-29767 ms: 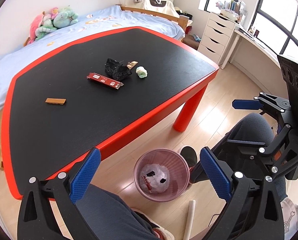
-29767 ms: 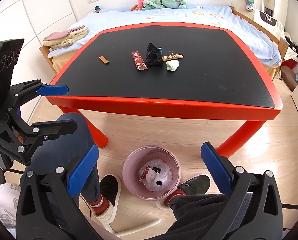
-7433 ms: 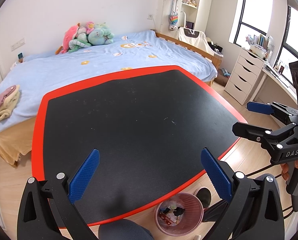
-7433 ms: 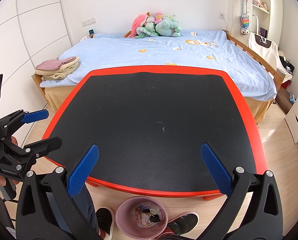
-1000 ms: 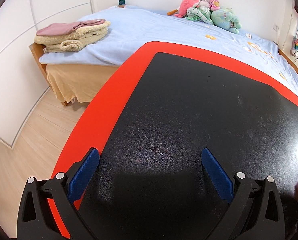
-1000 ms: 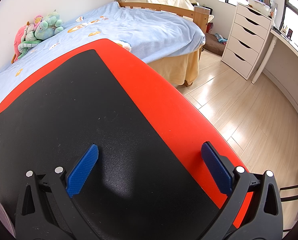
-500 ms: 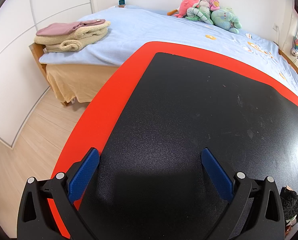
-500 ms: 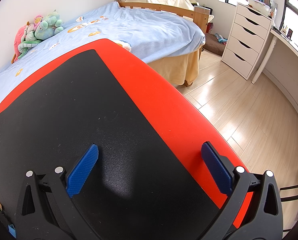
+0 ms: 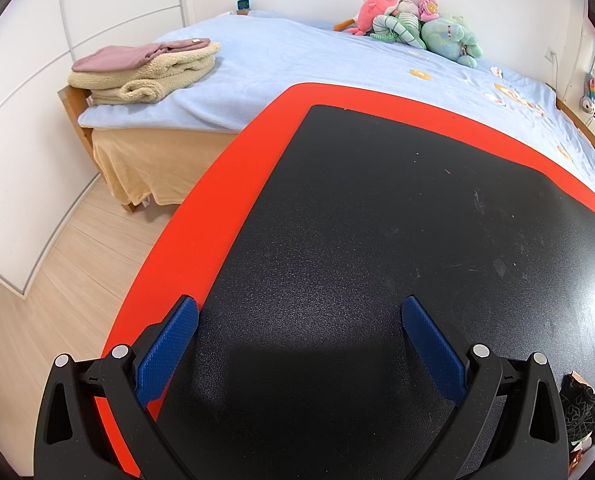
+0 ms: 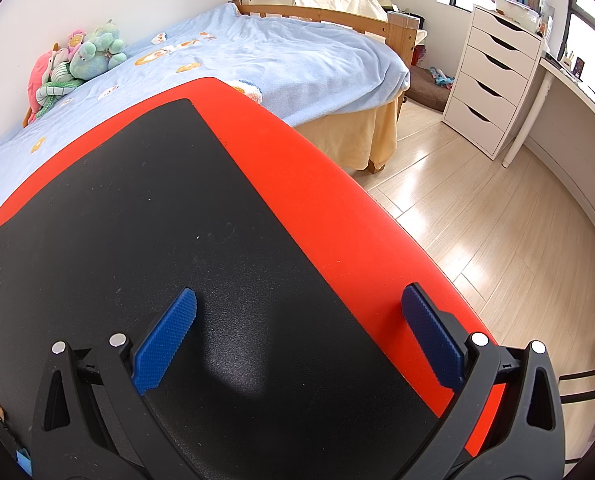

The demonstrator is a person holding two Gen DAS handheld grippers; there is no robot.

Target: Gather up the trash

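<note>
Both grippers sit wide open, holding nothing, low over the black table (image 9: 377, 208). A crumpled black wrapper (image 9: 579, 408) lies near the table's front edge, just off the right side of the left gripper (image 9: 299, 316), so that one's nearer; the right gripper (image 10: 297, 312) faces the far right edge, away from it.

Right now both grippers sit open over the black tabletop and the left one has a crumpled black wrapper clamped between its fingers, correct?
Not quite. The left gripper is open with nothing between its fingers; the left wrist view shows the crumpled black wrapper lying on the table off to its right, apart from the fingers. The right gripper is open over the tabletop, as you said.
</note>
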